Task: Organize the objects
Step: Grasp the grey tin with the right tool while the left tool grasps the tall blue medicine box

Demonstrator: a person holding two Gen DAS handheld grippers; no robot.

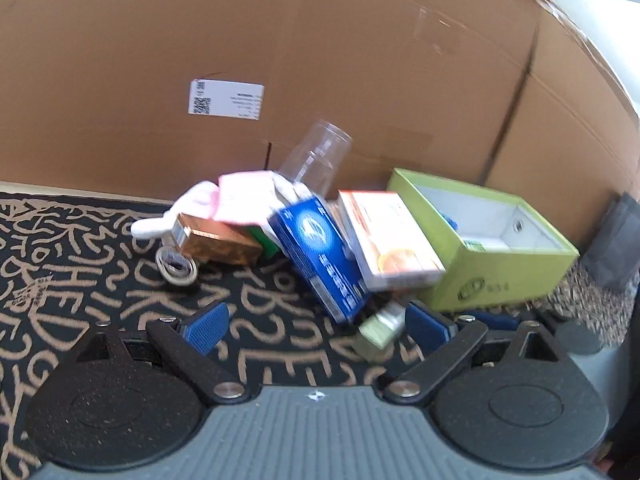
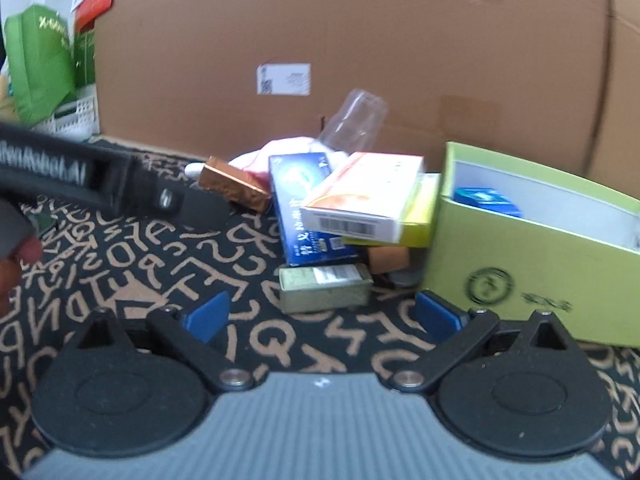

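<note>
A pile of small goods lies on a black mat with tan letters. It holds a blue box (image 1: 320, 252) (image 2: 300, 204), a white and orange box (image 1: 388, 236) (image 2: 360, 196), a copper box (image 1: 216, 240) (image 2: 236, 184), a clear plastic cup (image 1: 316, 160) (image 2: 356, 124), a pale green tin (image 1: 378, 328) (image 2: 324, 288) and a tape roll (image 1: 178, 266). An open lime green box (image 1: 500, 240) (image 2: 540, 248) stands to the right with a blue item (image 2: 488, 200) inside. My left gripper (image 1: 316, 320) is open just before the pile. My right gripper (image 2: 320, 316) is open, the tin between its fingers' line.
A big cardboard carton (image 1: 320, 60) (image 2: 360, 40) walls off the back. White and pink cloth (image 1: 224, 196) lies behind the copper box. The other gripper's black arm (image 2: 100, 176) reaches in from the left, a hand beside it. A green bag (image 2: 36, 64) and white basket stand far left.
</note>
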